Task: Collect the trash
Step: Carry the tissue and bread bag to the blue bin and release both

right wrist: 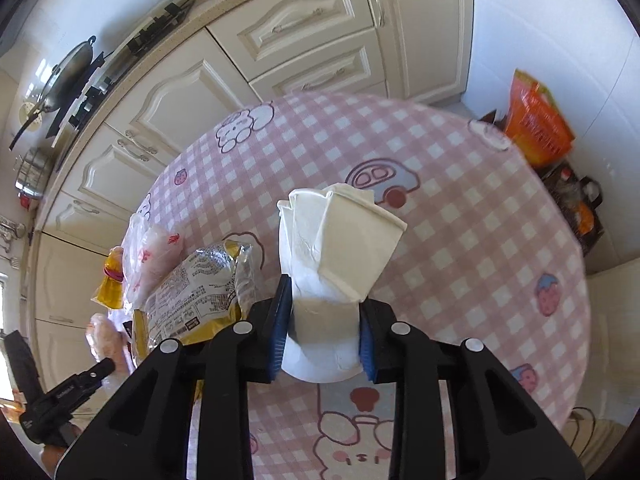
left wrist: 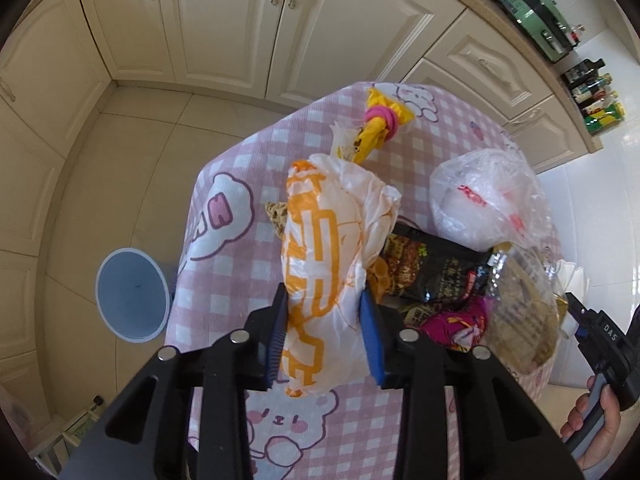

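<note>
On the table (left wrist: 224,280), covered by a pink checked cloth, a white and orange bag (left wrist: 320,264) is pinched between the blue pads of the left gripper (left wrist: 325,338), near the table's left edge. Beside it, toward the right edge, snack wrappers (left wrist: 436,276) and a clear plastic bag (left wrist: 480,200) are heaped. A crushed paper cup (right wrist: 336,264) is clamped by the right gripper (right wrist: 323,340). A blue bin (left wrist: 132,294) is seen on the floor below the left edge

My two grippers (left wrist: 323,340) (right wrist: 323,334) are black plastic, with ribbed blue pads (left wrist: 371,342) and silver round bolts (left wrist: 239,336).
</note>
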